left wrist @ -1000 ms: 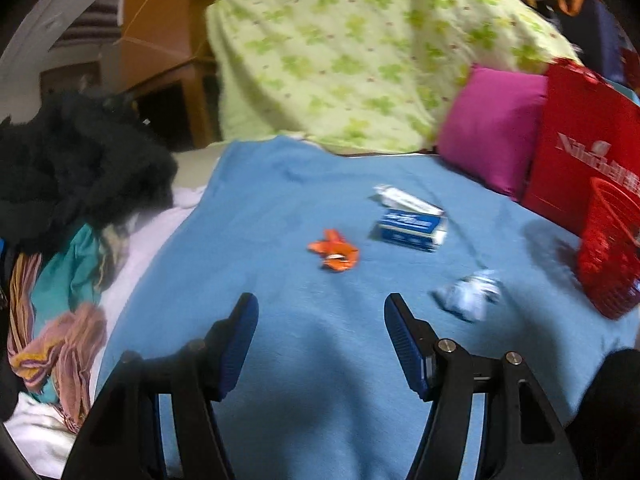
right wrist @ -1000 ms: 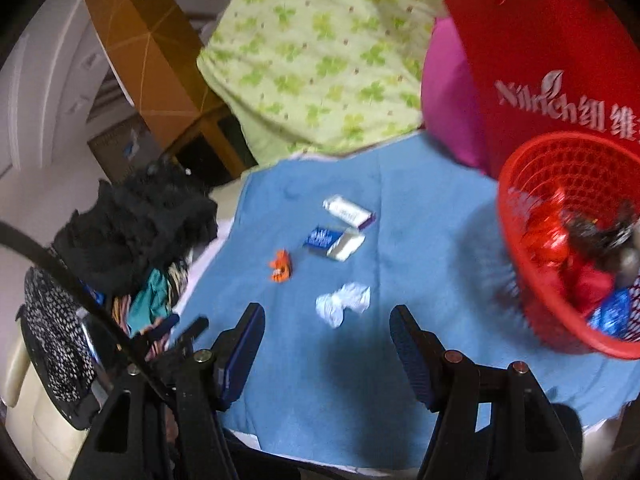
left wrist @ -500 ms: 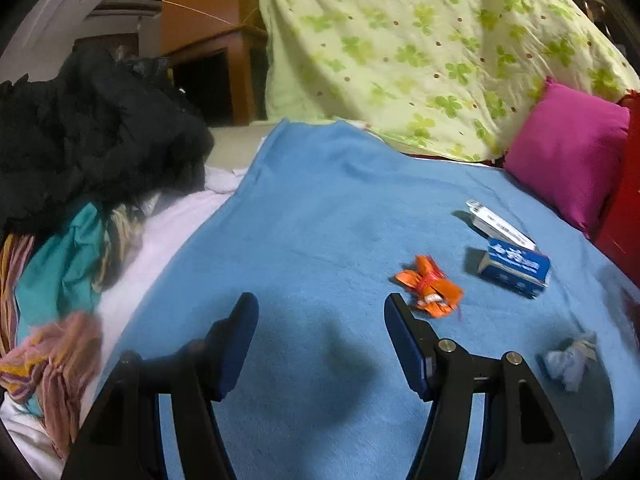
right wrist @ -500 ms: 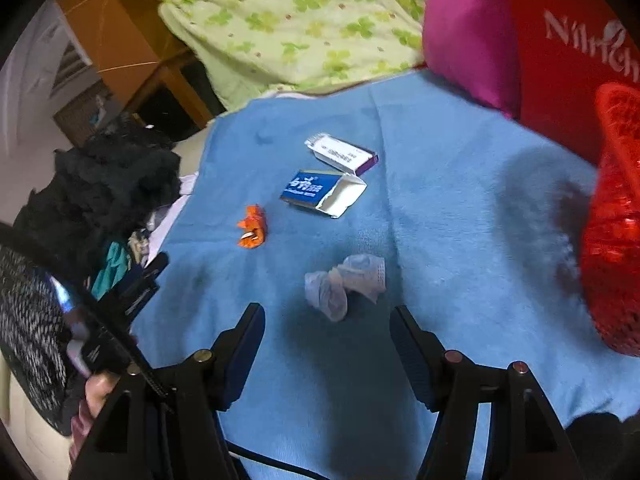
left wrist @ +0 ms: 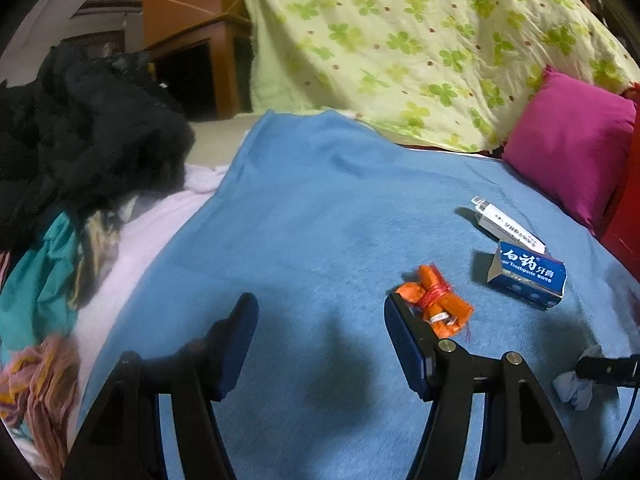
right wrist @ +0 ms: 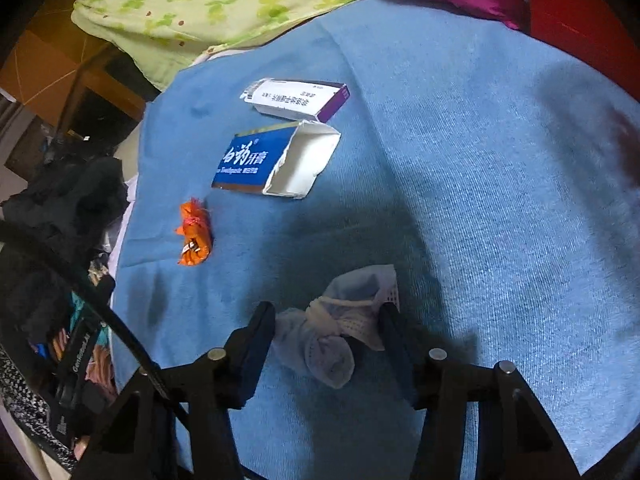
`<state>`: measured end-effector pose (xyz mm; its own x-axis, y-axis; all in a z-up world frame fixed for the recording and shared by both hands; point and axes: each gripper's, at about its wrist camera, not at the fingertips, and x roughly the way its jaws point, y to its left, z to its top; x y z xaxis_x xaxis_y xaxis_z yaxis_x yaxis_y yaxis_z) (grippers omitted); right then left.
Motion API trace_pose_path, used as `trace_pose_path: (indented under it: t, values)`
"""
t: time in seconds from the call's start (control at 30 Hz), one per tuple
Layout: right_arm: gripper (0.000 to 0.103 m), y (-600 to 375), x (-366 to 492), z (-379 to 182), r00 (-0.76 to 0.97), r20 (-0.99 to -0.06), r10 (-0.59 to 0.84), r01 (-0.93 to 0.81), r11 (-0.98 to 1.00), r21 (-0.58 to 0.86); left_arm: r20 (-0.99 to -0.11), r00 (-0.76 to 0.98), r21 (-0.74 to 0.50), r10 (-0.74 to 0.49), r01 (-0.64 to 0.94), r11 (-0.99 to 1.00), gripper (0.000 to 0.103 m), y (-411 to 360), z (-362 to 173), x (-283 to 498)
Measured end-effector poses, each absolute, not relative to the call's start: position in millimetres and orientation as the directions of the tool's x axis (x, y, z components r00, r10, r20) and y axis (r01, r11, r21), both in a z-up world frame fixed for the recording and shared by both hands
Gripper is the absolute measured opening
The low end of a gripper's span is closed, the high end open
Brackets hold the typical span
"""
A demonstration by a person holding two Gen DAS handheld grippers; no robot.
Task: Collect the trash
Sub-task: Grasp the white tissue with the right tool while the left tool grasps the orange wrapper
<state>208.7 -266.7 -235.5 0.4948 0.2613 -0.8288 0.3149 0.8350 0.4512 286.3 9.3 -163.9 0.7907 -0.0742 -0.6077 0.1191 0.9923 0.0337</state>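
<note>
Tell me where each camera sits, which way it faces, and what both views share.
Left wrist: on the left gripper, open, facing down across the blue blanket toward the green-patterned quilt; only its fingers show.
Right wrist: on the right gripper, aimed steeply down, jaws just closing around the crumpled white mask.
Shared: orange wrapper, blue toothpaste box, white carton.

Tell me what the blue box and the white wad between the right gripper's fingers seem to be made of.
Blue box: thin printed cardboard, slightly glossy, with a torn open end showing a plain white inside. White wad: soft crumpled mask-like fabric or tissue, matte, tied with a cord; which of the two is unclear.
</note>
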Motion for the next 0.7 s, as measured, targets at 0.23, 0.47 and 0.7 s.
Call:
trace_pose_path:
  t: [0.23, 0.47, 0.7]
  values:
    - [0.041, -248, 204, -230, 0.504, -0.835, 0.22, 0.245, 0.891, 0.383, -0.655, 0.733, -0.024, -0.187, 0.226, 0.974, 0.066, -25, -178, 316]
    - [0.041, -231, 191, -226, 0.525, -0.823, 0.216, 0.179, 0.918, 0.355, -0.719, 0.643, -0.113, -0.262, 0.264, 0.958, 0.066, -49, -195, 345]
    - [0.041, -217, 179, -227, 0.534, -0.818, 0.214, 0.132, 0.934, 0.331, -0.77, 0.577, -0.131, -0.271, 0.273, 0.953, 0.066, -61, -213, 356]
